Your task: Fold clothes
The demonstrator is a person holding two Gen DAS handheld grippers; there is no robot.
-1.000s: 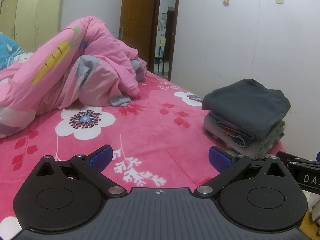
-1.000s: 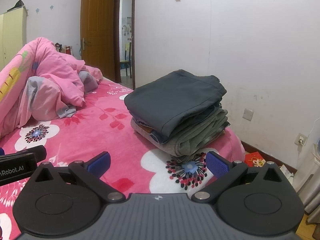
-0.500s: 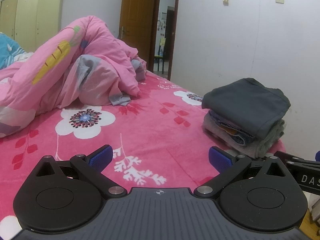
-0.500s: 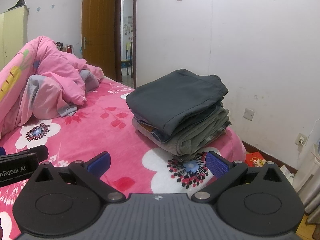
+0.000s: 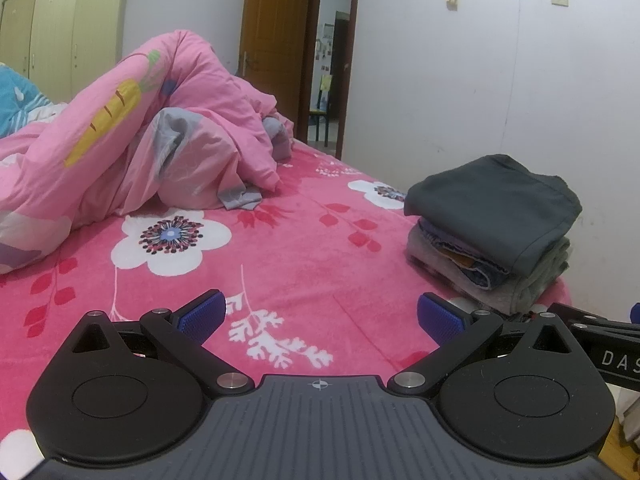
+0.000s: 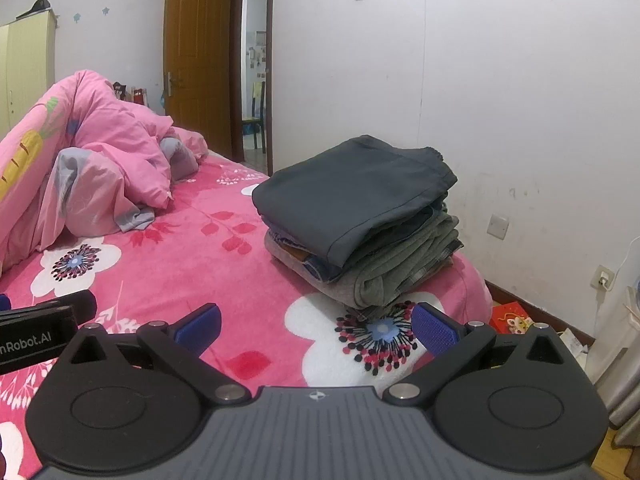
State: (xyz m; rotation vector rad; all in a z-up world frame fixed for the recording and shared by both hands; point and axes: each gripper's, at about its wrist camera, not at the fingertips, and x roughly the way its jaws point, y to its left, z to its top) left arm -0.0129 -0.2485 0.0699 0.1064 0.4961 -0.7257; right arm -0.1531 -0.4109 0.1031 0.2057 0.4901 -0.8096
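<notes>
While both blue-padded grippers, left (image 5: 319,316) and right (image 6: 315,322), hung released and empty, the stack of folded grey and dark clothes (image 6: 360,220) ahead sat near the pink floral bed's edge (image 6: 472,280); a careless nudge could topple it.

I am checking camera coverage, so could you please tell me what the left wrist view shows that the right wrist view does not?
Only the left wrist view shows the blue pillow. Only the right wrist view shows the wall socket and red box on the floor. Both show the folded clothes stack, pink quilt, open door, and both open, empty grippers: left, right.
</notes>
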